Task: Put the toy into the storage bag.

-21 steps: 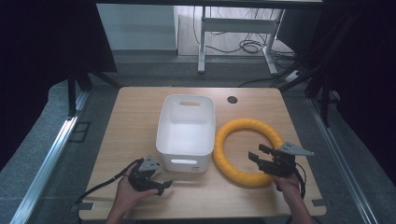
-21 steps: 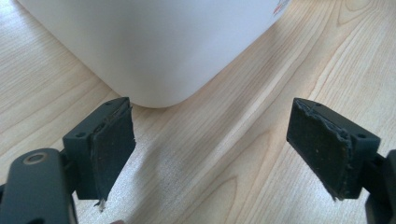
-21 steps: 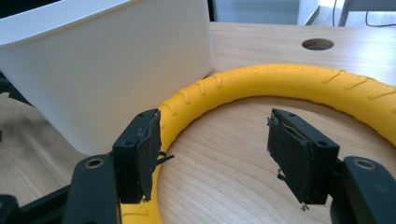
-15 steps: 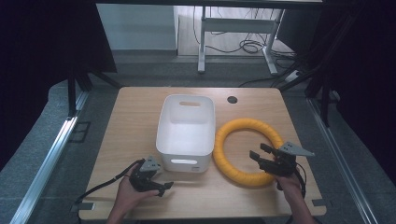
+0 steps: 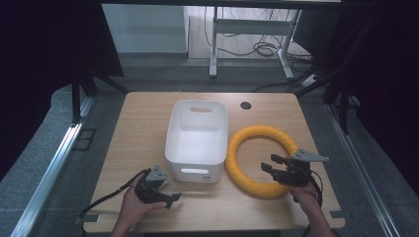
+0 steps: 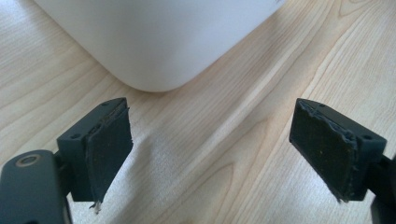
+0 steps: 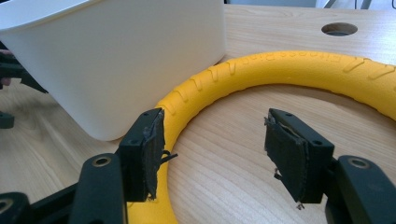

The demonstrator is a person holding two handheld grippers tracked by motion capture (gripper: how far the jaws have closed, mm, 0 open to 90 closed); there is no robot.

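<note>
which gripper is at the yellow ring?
The right gripper: its open jaws hang over the near arc of the yellow ring. The left gripper, also open, sits off the white bin's near corner, over bare table.

The white bin (image 6: 159,37) is cropped by the frame's top.

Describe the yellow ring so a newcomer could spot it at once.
Start at the wooden table and find the white bin at its middle. The ring lies flat just right of the bin, with the right gripper open over its near part. It is the sole yellow thing there, a thick hoop with raised ribs and lettering.
</note>
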